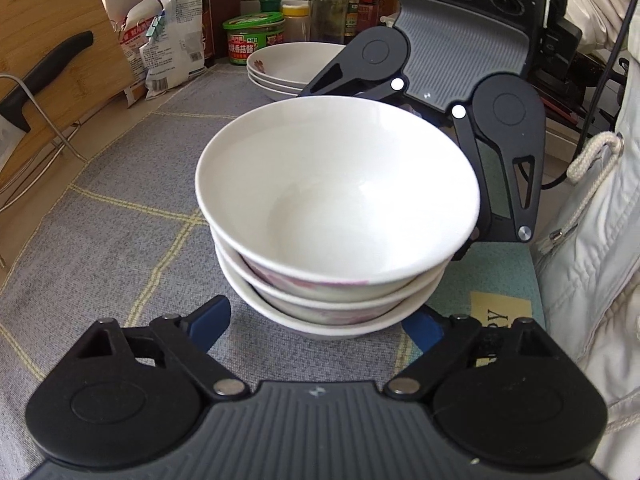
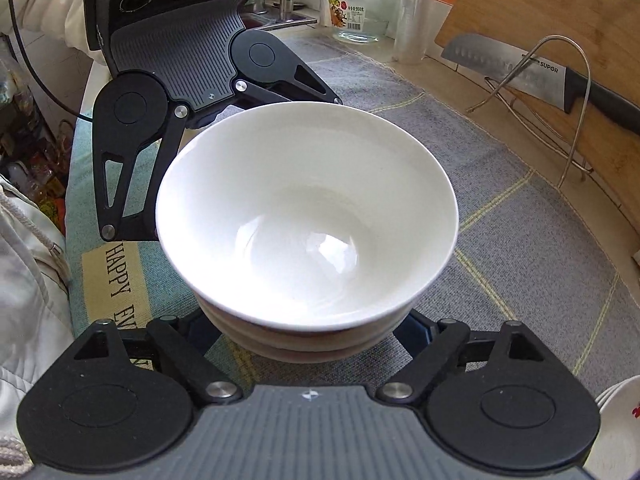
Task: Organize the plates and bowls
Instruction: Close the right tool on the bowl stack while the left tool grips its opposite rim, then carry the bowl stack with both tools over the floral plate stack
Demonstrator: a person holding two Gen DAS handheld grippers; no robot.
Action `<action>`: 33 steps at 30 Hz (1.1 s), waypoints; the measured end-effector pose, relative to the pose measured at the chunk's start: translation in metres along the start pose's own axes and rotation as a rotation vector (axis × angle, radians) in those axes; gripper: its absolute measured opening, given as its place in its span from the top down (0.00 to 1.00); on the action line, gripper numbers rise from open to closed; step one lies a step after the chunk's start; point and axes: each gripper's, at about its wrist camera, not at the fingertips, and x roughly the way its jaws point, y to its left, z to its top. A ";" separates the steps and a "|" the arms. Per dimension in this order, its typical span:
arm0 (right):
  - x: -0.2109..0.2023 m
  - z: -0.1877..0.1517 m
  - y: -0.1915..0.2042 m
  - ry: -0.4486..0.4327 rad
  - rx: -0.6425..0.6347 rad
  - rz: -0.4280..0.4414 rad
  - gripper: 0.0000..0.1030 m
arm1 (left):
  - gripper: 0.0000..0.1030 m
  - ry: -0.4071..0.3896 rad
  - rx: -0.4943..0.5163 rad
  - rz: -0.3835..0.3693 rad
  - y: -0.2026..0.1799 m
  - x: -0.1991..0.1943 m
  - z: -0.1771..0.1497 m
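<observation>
Between both hand-held grippers (image 1: 320,322) — stacked bowls (image 1: 336,200).

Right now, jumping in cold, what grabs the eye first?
A stack of three white bowls sits mid-mat on the grey cloth, flanked low down by the left gripper and, opposite, the right gripper. Behind stands a pile of shallow plates; a black-handled knife rests against the wooden board.
</observation>
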 end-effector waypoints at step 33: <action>0.000 0.006 0.003 0.032 -0.055 -0.004 0.13 | 0.17 0.014 0.072 -0.033 0.002 0.006 0.000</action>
